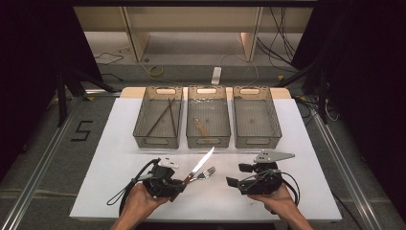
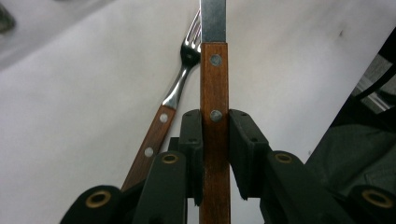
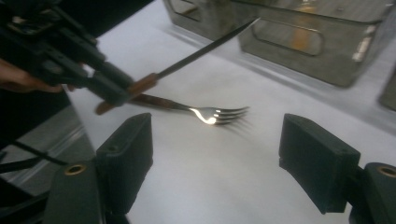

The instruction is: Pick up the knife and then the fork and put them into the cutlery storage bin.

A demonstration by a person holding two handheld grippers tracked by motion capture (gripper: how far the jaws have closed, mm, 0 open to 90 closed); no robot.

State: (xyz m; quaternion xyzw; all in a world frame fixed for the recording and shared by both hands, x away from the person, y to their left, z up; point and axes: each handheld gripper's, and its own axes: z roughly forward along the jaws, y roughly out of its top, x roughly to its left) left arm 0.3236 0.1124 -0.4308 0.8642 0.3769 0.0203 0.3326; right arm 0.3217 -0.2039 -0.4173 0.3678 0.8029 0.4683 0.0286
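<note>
My black left tongs (image 2: 215,154) pinch a knife with silver steel blade and reddish-brown riveted wooden handle (image 2: 215,116); beside them a matching silver wooden-handled fork (image 2: 173,95) lies on white tabletop (image 2: 70,116).

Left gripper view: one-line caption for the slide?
Left gripper clamps a wooden-handled knife by its handle, a fork lying on the white table beside it.

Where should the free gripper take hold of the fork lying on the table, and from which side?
Grip the fork by its wooden handle, coming from above with jaws across it: it lies flat, and the right gripper is open. The knife in the left gripper crowds the handle.
</note>
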